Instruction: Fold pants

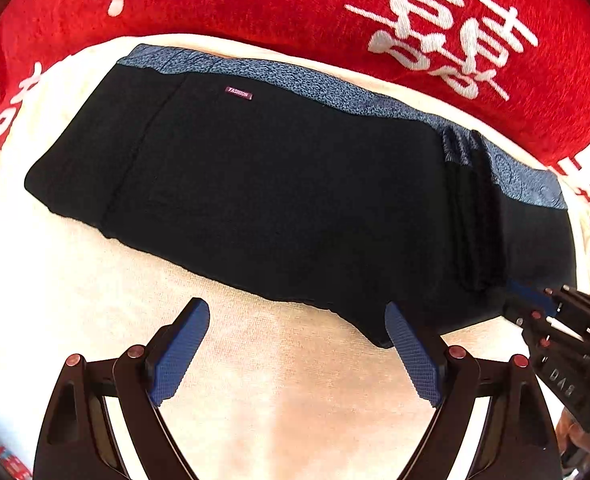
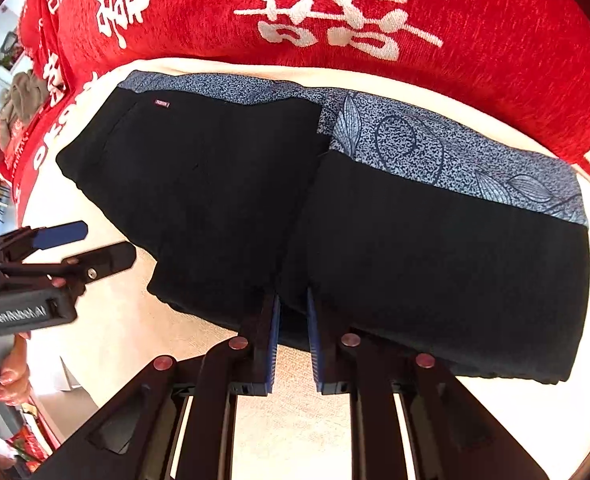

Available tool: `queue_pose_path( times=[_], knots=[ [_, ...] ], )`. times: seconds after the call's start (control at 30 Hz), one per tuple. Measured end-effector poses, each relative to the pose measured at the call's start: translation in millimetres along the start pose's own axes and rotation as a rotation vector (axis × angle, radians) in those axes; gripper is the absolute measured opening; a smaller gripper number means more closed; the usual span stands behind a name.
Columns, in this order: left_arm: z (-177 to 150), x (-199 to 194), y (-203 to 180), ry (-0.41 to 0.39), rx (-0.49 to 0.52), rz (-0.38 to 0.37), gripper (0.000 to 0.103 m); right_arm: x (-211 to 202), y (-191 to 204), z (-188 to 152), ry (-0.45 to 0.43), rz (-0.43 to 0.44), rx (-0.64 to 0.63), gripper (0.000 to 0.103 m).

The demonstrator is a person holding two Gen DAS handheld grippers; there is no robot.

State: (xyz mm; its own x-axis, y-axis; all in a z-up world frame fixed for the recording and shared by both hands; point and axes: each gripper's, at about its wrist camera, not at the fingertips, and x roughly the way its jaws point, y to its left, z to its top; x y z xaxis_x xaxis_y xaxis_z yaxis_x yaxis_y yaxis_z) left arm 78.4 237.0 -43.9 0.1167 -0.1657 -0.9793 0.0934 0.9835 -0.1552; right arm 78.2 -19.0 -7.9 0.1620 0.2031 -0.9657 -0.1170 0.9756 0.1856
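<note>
Black pants (image 1: 279,184) with a blue patterned band (image 1: 335,88) along the far edge lie folded on a cream cloth (image 1: 255,380). They also show in the right wrist view (image 2: 435,264), with the band (image 2: 447,160) at the back. My left gripper (image 1: 297,324) is open and empty, just in front of the pants' near edge. My right gripper (image 2: 293,312) is shut on a pinched fold of the pants at their near edge. The right gripper shows in the left wrist view (image 1: 535,300), and the left gripper in the right wrist view (image 2: 95,244).
A red cover with white characters (image 1: 435,32) lies behind and around the cream cloth. It also shows in the right wrist view (image 2: 335,8). A hand (image 2: 3,376) holds the left gripper's handle. Room clutter sits at the far left (image 2: 19,96).
</note>
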Motion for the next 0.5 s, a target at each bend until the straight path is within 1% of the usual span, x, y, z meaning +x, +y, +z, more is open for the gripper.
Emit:
queue_pose_path(
  times=[0.03, 0.07, 0.1, 0.13, 0.17, 0.2, 0.27, 0.3, 0.37, 0.4, 0.47, 0.5],
  knots=[
    [-0.3, -3.6, 3.6, 0.000, -0.015, -0.015, 0.090, -1.4, 2.9, 2.8, 0.010, 0.016, 0.001, 0.024],
    [-3.3, -8.2, 11.3, -0.003, -0.031, -0.032, 0.090, -1.5, 3.9, -0.3, 0.021, 0.043, 0.016, 0.028],
    [1.3, -10.3, 10.1, -0.005, -0.040, -0.039, 0.090, -1.0, 8.5, -2.9, 0.034, 0.083, 0.033, 0.028],
    [0.0, -14.0, 15.6, -0.008, -0.048, -0.047, 0.090, -2.8, 10.5, -6.5, 0.041, 0.097, 0.043, 0.032],
    [-3.2, -18.6, 22.9, -0.013, -0.051, -0.052, 0.090, -4.6, 12.7, -10.4, 0.047, 0.100, 0.048, 0.040],
    [2.1, -15.2, 19.4, -0.015, -0.052, -0.055, 0.090, -9.0, 15.3, -15.7, 0.052, 0.100, 0.052, 0.050],
    [-6.5, -25.3, 40.6, -0.022, -0.055, -0.073, 0.090, -14.6, 18.4, -20.4, 0.058, 0.121, 0.064, 0.056],
    [-5.8, -33.6, 44.6, -0.021, -0.056, -0.076, 0.090, -15.9, 19.5, -21.1, 0.060, 0.131, 0.070, 0.056],
    [-10.3, -39.2, 57.2, -0.020, -0.056, -0.073, 0.090, -18.7, 20.8, -19.2, 0.058, 0.186, 0.111, 0.056],
    [-1.1, -35.2, 43.7, -0.017, -0.059, -0.070, 0.090, -16.5, 20.5, -16.2, 0.060, 0.213, 0.138, 0.056],
    [-2.6, -39.0, 54.9, -0.014, -0.073, -0.063, 0.090, -6.2, 21.4, -9.4, 0.074, 0.277, 0.202, 0.056],
    [5.8, -26.2, 42.2, -0.018, -0.085, -0.058, 0.090, 3.4, 21.8, -5.8, 0.088, 0.324, 0.250, 0.056]
  ],
)
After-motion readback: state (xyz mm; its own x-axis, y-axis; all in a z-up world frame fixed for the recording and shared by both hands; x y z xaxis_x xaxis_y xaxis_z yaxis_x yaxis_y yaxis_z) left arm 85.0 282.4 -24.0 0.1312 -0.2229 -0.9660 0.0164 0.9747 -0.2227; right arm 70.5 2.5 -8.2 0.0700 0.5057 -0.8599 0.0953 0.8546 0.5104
